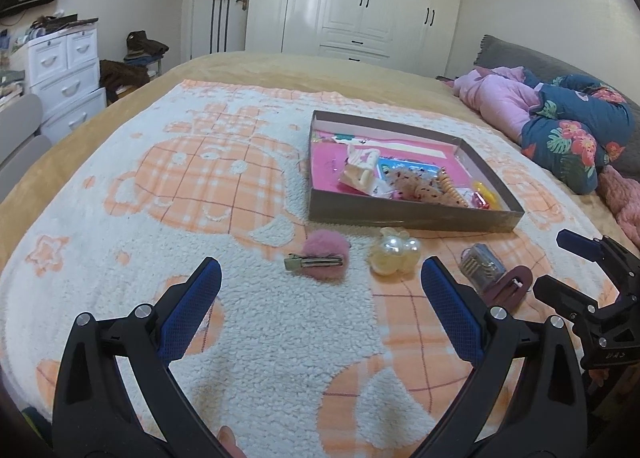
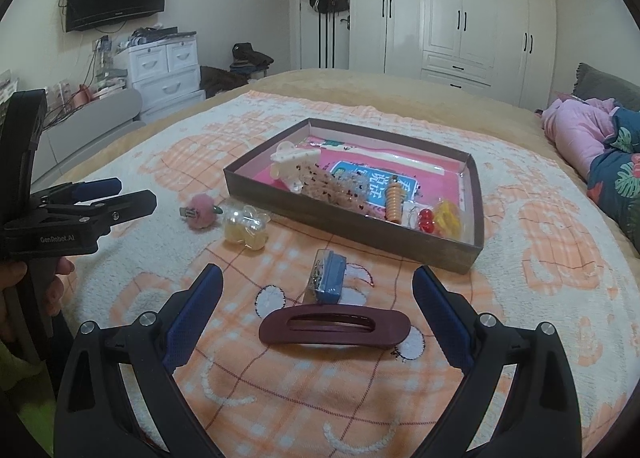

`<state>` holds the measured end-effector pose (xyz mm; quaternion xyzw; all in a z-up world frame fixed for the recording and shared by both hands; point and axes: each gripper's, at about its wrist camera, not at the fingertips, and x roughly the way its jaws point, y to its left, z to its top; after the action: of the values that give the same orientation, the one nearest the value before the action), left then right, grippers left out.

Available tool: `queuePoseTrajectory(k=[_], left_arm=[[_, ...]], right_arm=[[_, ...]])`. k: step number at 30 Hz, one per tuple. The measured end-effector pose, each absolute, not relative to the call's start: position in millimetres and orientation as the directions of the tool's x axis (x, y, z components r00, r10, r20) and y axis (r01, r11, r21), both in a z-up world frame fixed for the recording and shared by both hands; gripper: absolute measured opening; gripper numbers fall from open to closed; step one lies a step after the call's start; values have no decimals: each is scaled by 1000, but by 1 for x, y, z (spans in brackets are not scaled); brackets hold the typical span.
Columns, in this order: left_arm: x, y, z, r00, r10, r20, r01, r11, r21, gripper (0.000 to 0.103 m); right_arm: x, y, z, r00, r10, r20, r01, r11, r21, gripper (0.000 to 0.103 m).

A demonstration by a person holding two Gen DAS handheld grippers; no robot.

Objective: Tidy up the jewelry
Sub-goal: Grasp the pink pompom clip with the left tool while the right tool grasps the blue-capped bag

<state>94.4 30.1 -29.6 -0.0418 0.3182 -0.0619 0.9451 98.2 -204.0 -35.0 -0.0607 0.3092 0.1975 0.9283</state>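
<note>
A shallow brown box (image 1: pixel 408 218) (image 2: pixel 360 226) on the blanket holds several hair clips and trinkets. In front of it lie a pink pompom clip (image 1: pixel 322 260) (image 2: pixel 200 212), a pearly yellow clip (image 1: pixel 394 256) (image 2: pixel 244 228), a small blue-and-clear case (image 1: pixel 482 266) (image 2: pixel 330 282) and a maroon oval clip (image 1: pixel 512 286) (image 2: pixel 334 328). My left gripper (image 1: pixel 320 286) (image 2: pixel 120 194) is open and empty, just short of the pompom clip and the pearly clip. My right gripper (image 2: pixel 318 294) (image 1: pixel 560 262) is open and empty, with the maroon clip between its fingers.
The work surface is an orange-and-white fleece blanket (image 1: pixel 200 186) on a bed. Pink and floral bedding (image 1: pixel 560 118) is piled at the right. White drawers (image 2: pixel 168 66) and a grey chair (image 2: pixel 100 118) stand left of the bed, wardrobes (image 2: pixel 460 10) behind it.
</note>
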Motion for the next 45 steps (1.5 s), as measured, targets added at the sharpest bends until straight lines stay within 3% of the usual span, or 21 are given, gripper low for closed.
queuePoseTrajectory(k=[10, 19, 25, 30, 32, 35, 40, 42, 44, 45], left_arm=[[109, 36, -44, 775, -126, -619, 64, 991, -122, 92], [127, 37, -55, 757, -128, -641, 57, 990, -131, 92], [139, 34, -58, 748, -138, -649, 66, 989, -135, 92], [148, 31, -65, 728, -157, -668, 82, 986, -143, 91], [152, 30, -68, 719, -160, -677, 82, 986, -145, 91], [157, 31, -73, 703, -165, -692, 76, 985, -157, 91], [163, 31, -79, 685, -154, -712, 61, 986, -155, 73], [164, 31, -79, 683, -157, -714, 63, 986, -156, 59], [164, 31, -80, 677, -173, -716, 76, 983, -165, 37], [164, 30, -81, 676, -173, -717, 80, 984, -162, 37]], right_arm=[[118, -196, -52, 698, 330, -636, -417, 909, 14, 92], [137, -192, -62, 665, 324, -672, -414, 910, 29, 79], [150, -189, -70, 638, 310, -705, -411, 911, 30, 63], [154, -185, -77, 620, 301, -724, -421, 907, 16, 34], [153, -183, -78, 621, 301, -723, -430, 903, 6, 28], [152, -181, -76, 625, 314, -715, -439, 899, 12, 27], [149, -176, -68, 629, 346, -696, -458, 888, 27, 26], [148, -173, -66, 630, 353, -692, -464, 885, 29, 25], [147, -171, -63, 633, 359, -686, -470, 882, 28, 25], [146, -169, -61, 635, 364, -681, -475, 879, 26, 25]])
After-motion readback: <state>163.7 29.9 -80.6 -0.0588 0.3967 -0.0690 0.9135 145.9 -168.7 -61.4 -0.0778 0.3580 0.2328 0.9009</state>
